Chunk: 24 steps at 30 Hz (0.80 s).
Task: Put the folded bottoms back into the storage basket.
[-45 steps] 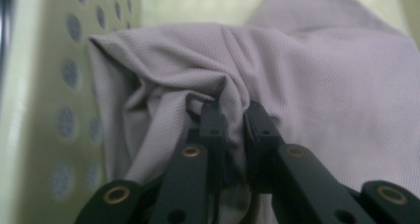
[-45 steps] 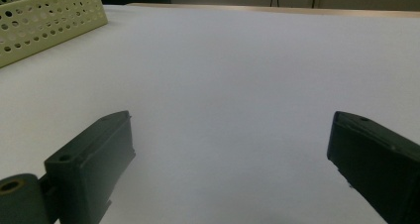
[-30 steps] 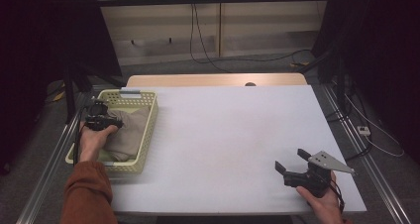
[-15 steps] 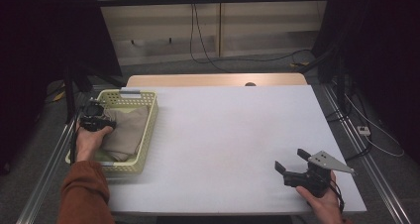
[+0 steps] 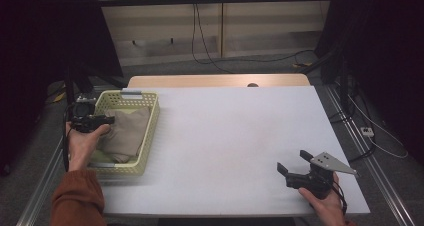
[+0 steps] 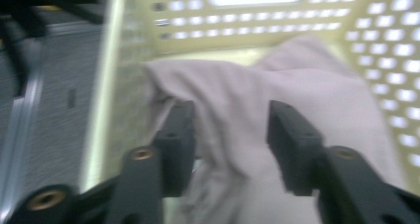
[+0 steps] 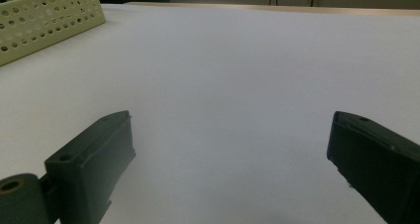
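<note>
1. The beige cloth [image 5: 126, 133] lies crumpled inside the yellow basket [image 5: 148, 141], covering most of its floor. In the left gripper view the same cloth [image 6: 277, 85] sits right beneath the jaws, one fold bunched toward the near wall.

2. The left gripper [image 5: 100, 120] hangs at the basket's left rim, pointing in across the fabric. Its jaws are spread in its own view [image 6: 230, 130], with cloth showing in the gap between them and nothing pinched yet. Whether the pads already touch the fabric I cannot tell; that picture is blurred.

3. So the grasp is not made. My read: this is the reach-in, the very start of pulling the cloth out of the basket. Nothing has left the basket so far.

4. Out on the white counter [image 5: 235, 136], the broad middle lies bare, with plenty of room for the cloth to land.

5. The right gripper [image 5: 295, 162] sits low at the counter's near right corner, well apart from the basket. Its jaws stand wide apart [image 7: 230, 149], holding nothing, with the basket's perforated wall [image 7: 49, 21] far off at the upper left of its view.

6. Left to do, as I judge it: close on a fold, lift the cloth clear of the rim, bring it onto the counter.
</note>
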Tool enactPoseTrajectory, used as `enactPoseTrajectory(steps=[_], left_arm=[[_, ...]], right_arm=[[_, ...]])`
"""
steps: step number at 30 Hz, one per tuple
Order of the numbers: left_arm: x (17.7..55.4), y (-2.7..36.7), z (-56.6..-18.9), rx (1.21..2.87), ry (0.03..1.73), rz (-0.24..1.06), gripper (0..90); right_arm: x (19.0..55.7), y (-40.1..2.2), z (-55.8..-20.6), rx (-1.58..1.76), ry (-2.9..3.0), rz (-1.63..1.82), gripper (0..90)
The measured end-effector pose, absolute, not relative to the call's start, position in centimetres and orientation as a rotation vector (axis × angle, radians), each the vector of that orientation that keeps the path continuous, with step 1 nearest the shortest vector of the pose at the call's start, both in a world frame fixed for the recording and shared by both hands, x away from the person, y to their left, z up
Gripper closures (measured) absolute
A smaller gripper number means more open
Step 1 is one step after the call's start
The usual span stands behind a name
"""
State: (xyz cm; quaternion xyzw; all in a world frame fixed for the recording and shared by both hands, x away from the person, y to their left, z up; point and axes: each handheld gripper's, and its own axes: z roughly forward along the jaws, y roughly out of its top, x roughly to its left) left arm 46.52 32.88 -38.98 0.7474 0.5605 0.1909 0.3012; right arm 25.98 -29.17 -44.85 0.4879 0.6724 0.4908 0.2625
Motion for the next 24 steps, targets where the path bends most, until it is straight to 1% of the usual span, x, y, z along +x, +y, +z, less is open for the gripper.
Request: enactPoseTrajectory(steps=[2, 4, 5, 6, 7, 9, 12, 15, 18, 20, 22, 24], left_arm=[[46.9, 32.1, -39.6, 2.031, 1.494, 0.465, 66.8], [47.4, 31.4, -40.4, 2.067, 1.539, 0.424, 65.2], [47.7, 31.2, -40.8, 2.091, 1.538, 0.431, 67.5], [48.0, 30.9, -41.2, 2.118, 1.539, 0.43, 72.7], [48.3, 30.7, -41.8, 2.109, 1.561, 0.437, 75.2], [48.9, 30.5, -42.7, 2.162, 1.588, 0.402, 79.5], [49.3, 30.3, -42.8, 2.184, 1.581, 0.399, 81.4], [49.6, 30.4, -43.0, 2.152, 1.564, 0.364, 83.4], [49.9, 30.2, -43.3, 2.134, 1.531, 0.372, 84.4], [49.9, 29.7, -43.3, 2.17, 1.511, 0.395, 85.5], [49.8, 29.5, -43.1, 2.199, 1.521, 0.381, 88.2], [49.6, 29.4, -43.0, 2.217, 1.518, 0.372, 88.9]], right_arm=[[26.0, -29.2, -44.9, 1.32, 1.819, 1.327, 3.7], [26.0, -29.2, -44.9, 1.32, 1.819, 1.327, 3.7], [26.0, -29.2, -44.8, 1.319, 1.819, 1.327, 3.7], [25.9, -29.2, -44.8, 1.317, 1.82, 1.328, 3.7], [25.9, -29.2, -44.8, 1.317, 1.819, 1.328, 3.7], [25.9, -29.2, -44.8, 1.32, 1.816, 1.332, 3.7], [25.9, -29.2, -44.8, 1.321, 1.816, 1.333, 3.7], [25.9, -29.2, -44.8, 1.316, 1.821, 1.33, 3.7], [25.9, -29.1, -44.8, 1.312, 1.823, 1.331, 3.7], [25.9, -29.2, -44.8, 1.315, 1.82, 1.331, 3.7], [26.0, -29.2, -44.8, 1.319, 1.819, 1.33, 3.7], [25.9, -29.2, -44.8, 1.32, 1.817, 1.334, 3.7]])
